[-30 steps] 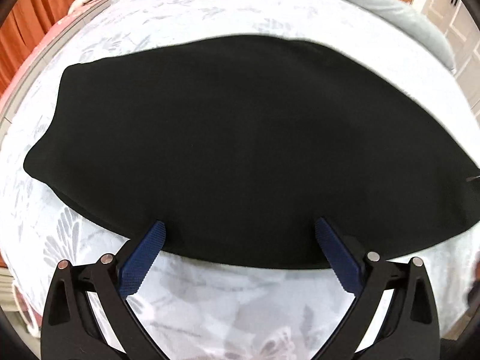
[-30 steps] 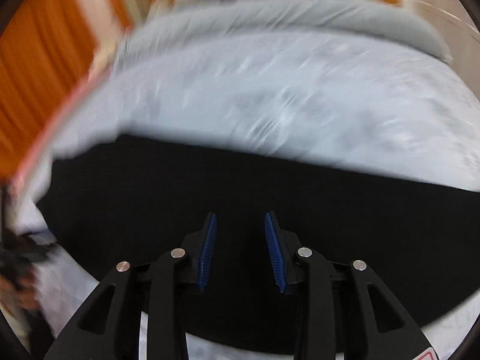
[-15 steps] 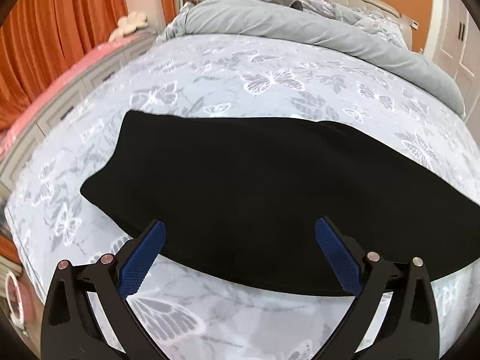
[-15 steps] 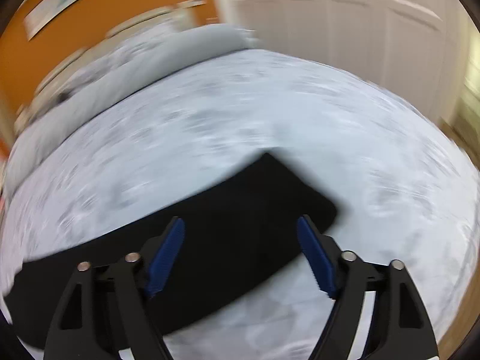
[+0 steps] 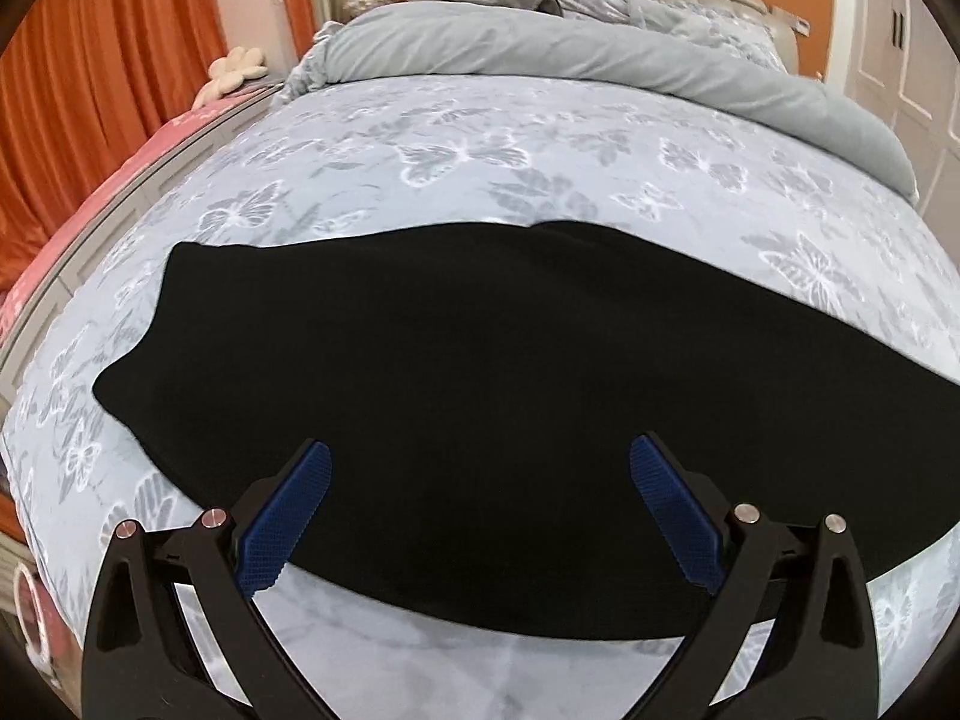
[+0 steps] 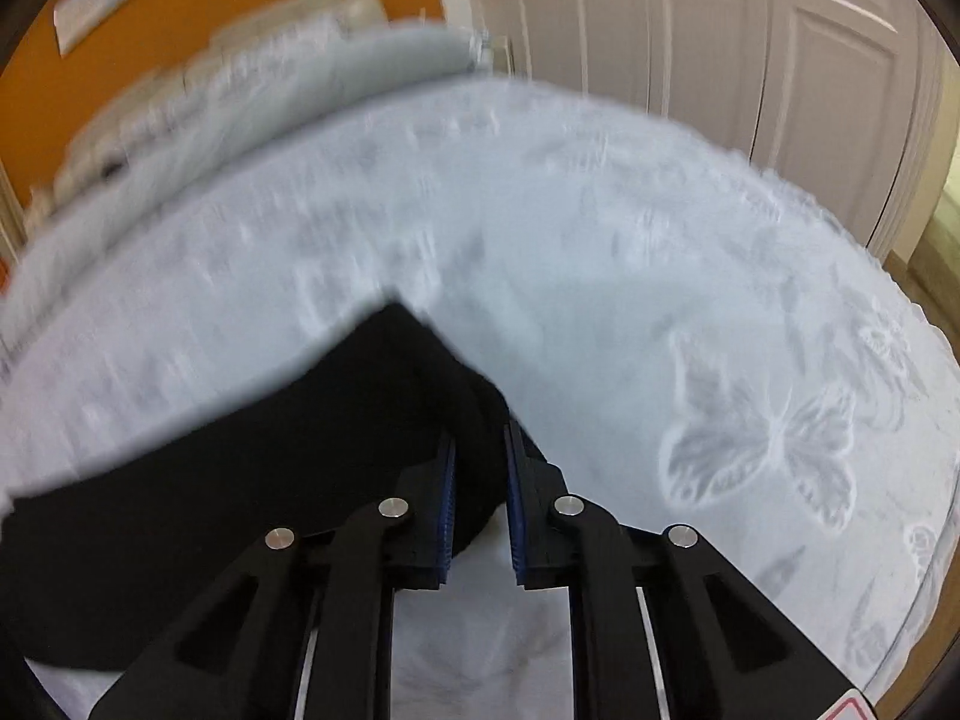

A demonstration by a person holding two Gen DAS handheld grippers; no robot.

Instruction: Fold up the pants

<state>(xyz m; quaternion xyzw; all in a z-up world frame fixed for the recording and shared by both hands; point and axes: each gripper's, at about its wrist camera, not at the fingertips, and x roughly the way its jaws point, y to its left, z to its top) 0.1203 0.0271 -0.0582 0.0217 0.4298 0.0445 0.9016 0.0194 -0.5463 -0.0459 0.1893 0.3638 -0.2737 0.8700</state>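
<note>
The black pants (image 5: 480, 384) lie folded lengthwise, flat across the bed. My left gripper (image 5: 480, 510) is open and empty, its blue pads wide apart above the pants' near edge. In the right wrist view the pants' right end (image 6: 270, 468) shows, with a corner pointing away from me. My right gripper (image 6: 479, 498) has its blue pads (image 6: 447, 504) closed narrowly on the pants' end edge, with black cloth between them. The view is motion-blurred.
The bed has a light grey butterfly-print cover (image 5: 540, 156). A rolled grey duvet (image 5: 600, 54) lies by the headboard. Orange curtains (image 5: 102, 90) and a pink bench stand to the left. White closet doors (image 6: 720, 30) stand beyond the bed's right side.
My right gripper swung from over the pants' middle to their right end, opened wide, then closed on the end edge. My left gripper pulled back and tilted up, staying open.
</note>
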